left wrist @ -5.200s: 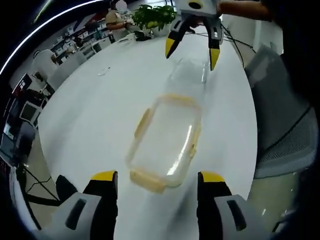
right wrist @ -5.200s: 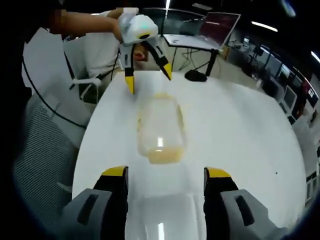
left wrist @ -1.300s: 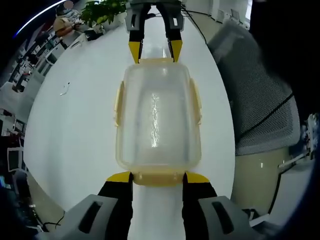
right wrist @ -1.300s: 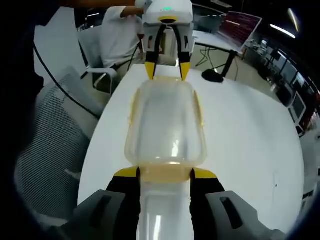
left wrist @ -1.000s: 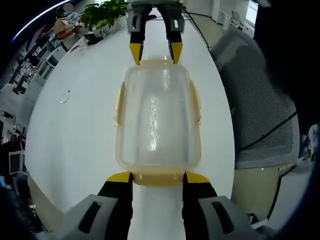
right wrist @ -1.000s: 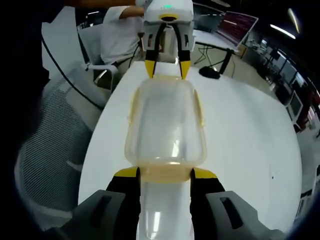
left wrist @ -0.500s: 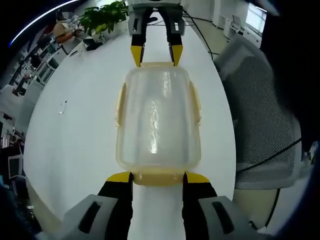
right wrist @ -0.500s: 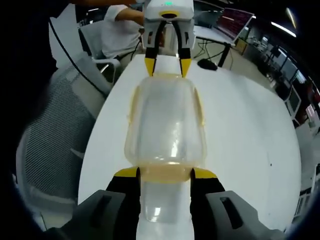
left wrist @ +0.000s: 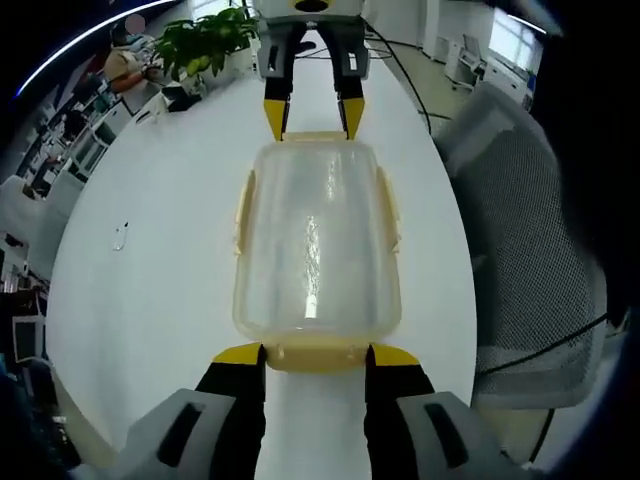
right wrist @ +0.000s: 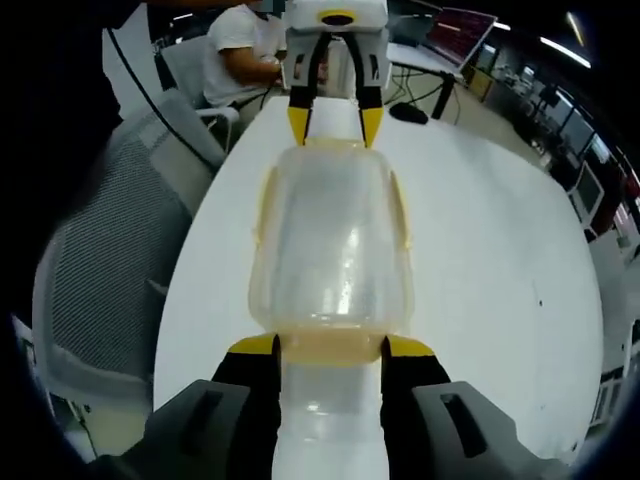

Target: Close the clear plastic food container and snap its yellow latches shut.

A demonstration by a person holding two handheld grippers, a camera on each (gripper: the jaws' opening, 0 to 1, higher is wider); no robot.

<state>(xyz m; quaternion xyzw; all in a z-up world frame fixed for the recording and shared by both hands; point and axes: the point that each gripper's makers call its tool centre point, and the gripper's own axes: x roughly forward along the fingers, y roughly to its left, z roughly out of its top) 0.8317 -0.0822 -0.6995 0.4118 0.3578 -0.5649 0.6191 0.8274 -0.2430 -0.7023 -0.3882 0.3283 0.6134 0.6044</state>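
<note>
Left gripper view: both claws, left claw [left wrist: 315,354] and right claw [left wrist: 312,102], clamped on container [left wrist: 315,240] end latches.

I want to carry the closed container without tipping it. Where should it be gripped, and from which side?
Take the container by its two short ends, one gripper from each end along its length, as the left gripper and right gripper stand now. The yellow end latches offer a flat ledge; the long walls look too wide.

no readable text, no labels, no brands, no numbers
</note>
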